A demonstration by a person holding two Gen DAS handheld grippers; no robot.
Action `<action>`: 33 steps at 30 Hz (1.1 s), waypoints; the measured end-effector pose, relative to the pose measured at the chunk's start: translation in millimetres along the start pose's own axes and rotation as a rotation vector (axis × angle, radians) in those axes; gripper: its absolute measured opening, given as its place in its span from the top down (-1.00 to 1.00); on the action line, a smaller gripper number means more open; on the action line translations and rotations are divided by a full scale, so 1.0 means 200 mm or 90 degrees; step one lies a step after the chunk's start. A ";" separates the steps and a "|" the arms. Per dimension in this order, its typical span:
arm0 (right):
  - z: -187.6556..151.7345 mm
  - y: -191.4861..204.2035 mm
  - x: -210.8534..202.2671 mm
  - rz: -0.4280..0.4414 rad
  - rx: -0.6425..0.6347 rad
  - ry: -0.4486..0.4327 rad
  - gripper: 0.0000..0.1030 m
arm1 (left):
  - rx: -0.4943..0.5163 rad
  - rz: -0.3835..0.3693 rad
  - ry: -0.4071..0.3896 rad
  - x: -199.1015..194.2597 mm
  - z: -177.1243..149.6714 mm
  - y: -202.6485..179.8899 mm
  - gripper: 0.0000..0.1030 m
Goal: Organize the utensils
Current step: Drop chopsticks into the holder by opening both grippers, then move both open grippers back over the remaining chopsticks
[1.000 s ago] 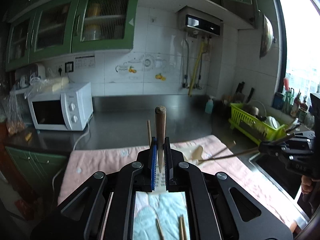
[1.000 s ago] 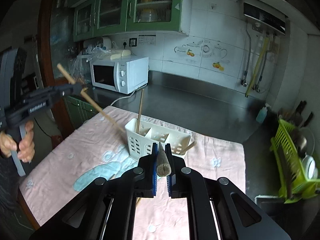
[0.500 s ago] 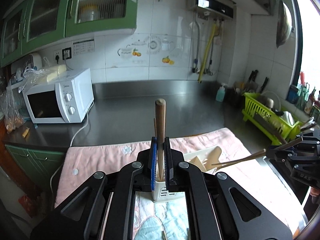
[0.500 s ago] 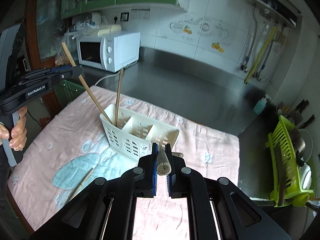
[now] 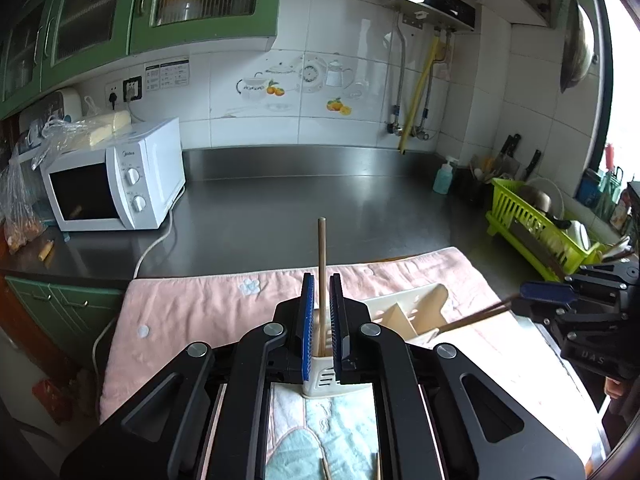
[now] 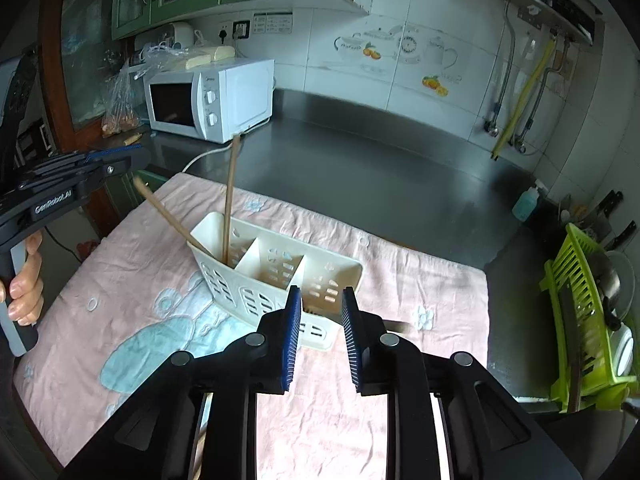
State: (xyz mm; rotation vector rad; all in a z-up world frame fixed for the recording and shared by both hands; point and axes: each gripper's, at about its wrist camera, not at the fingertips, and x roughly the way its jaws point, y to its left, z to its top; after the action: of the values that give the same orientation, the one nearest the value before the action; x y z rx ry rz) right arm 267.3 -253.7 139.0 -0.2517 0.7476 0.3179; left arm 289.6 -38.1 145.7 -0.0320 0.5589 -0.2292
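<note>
1. R gripper (image 6: 320,336): jaws have just been opening and now stand at a moderate gap with nothing between them. The spatula (image 5: 430,308) gripped a moment ago is gone from them.
2. Spatula is now seen in the caddy (image 6: 256,292), in the end compartment just ahead of the R jaws.
3. L gripper (image 5: 320,320): jaws nearly closed. The leaning chopstick (image 6: 168,216) ends just under its tip, and no firm hold is seen.
4. Judged: 2 items delivered. 2 loose chopsticks (image 5: 326,468) remain below the L gripper.
</note>
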 end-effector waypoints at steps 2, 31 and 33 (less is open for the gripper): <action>0.00 0.00 -0.04 0.001 0.002 -0.012 0.55 | 0.003 0.001 -0.004 -0.03 0.00 0.00 0.84; -1.19 0.55 -0.15 0.075 0.116 0.028 0.50 | 0.009 0.022 0.057 -0.56 -0.98 -0.02 0.44; -1.25 0.58 -0.12 0.082 0.131 0.042 0.51 | -0.002 0.022 0.065 -0.57 -1.04 0.00 0.38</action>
State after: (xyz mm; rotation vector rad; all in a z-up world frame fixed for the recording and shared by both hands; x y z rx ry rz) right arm 51.9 -235.1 -34.4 -0.0198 0.8574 0.3525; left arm 86.0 -5.1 27.7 -0.0130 0.6610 -0.1971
